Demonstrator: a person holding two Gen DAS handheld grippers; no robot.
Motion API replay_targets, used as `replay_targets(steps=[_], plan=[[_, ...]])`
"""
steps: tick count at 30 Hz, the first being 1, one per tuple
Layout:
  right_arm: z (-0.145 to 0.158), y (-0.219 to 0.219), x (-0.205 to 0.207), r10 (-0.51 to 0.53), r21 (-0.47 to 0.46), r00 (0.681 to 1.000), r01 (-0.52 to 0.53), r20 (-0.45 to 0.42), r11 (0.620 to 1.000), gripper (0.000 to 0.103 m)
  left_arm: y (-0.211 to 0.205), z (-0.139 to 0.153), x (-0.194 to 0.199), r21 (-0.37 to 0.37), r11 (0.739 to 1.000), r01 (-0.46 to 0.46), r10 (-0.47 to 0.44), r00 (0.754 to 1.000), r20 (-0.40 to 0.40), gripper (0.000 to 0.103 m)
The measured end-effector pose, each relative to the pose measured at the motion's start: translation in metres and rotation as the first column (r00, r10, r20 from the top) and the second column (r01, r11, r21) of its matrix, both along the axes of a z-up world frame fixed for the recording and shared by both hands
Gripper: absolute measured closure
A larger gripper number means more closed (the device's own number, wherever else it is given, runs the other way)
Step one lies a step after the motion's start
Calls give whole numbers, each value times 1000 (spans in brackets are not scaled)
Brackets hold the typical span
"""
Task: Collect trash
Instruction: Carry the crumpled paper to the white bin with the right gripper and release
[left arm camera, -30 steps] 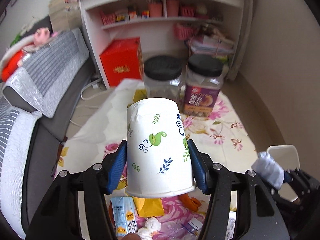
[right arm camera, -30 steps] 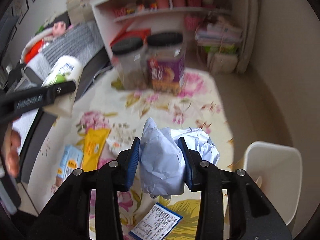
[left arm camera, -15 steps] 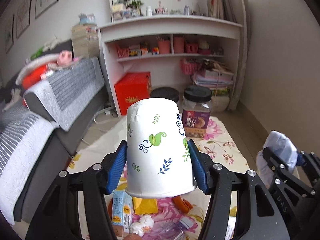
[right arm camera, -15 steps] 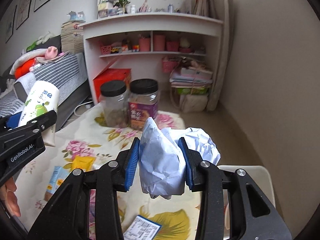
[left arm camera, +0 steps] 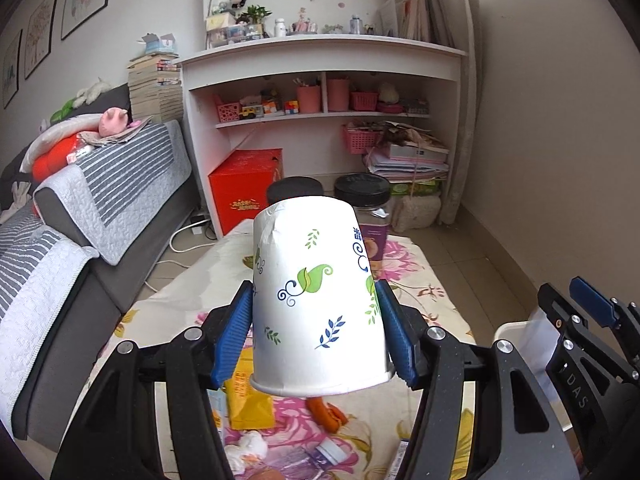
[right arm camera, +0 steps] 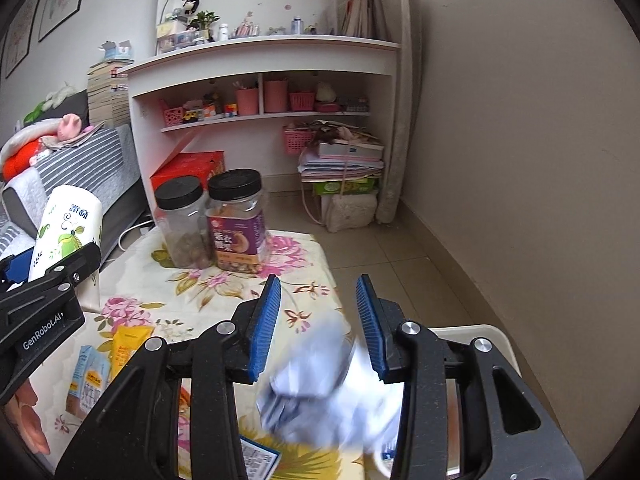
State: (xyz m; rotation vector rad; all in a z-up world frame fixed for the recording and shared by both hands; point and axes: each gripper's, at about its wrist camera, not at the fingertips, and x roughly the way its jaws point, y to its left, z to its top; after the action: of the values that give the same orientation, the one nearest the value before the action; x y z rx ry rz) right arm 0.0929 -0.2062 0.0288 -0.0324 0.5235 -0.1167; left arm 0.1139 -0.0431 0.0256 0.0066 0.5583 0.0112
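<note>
- floral mat [right arm camera: 224, 284]: near part hidden by both grippers
- white bin [right arm camera: 496, 340]: right of mat, mostly hidden
- left gripper [left arm camera: 316, 332]: clamps inverted paper cup [left arm camera: 316, 300] above mat
- right gripper [right arm camera: 318, 320]: pads parted, blurred crumpled paper [right arm camera: 332, 404] loose below, by bin

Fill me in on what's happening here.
A person is clearing trash off a floral tablecloth with tongs in each hand. The left tongs grip an upside-down paper cup. The right tongs stand open, and the crumpled paper, blurred, sits below the pads, by the white bin. A yellow packet and a small carton lie on the cloth.
</note>
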Motion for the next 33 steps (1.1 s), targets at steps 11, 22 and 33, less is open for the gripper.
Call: replay_targets(steps=[11, 22, 33], plan=[[-2, -41, -11, -65, 16, 997, 66, -28, 998, 66, -33, 0, -6, -2, 998, 65, -65, 998, -2, 43], [-87, -73, -3, 46, 170, 887, 37, -459, 985, 25, -33, -8, -4, 27, 996, 88, -87, 995, -39, 43], [-138, -89, 13, 47, 460, 812, 281, -582, 842, 72, -27, -14, -2, 46, 995, 93, -91, 994, -54, 41]])
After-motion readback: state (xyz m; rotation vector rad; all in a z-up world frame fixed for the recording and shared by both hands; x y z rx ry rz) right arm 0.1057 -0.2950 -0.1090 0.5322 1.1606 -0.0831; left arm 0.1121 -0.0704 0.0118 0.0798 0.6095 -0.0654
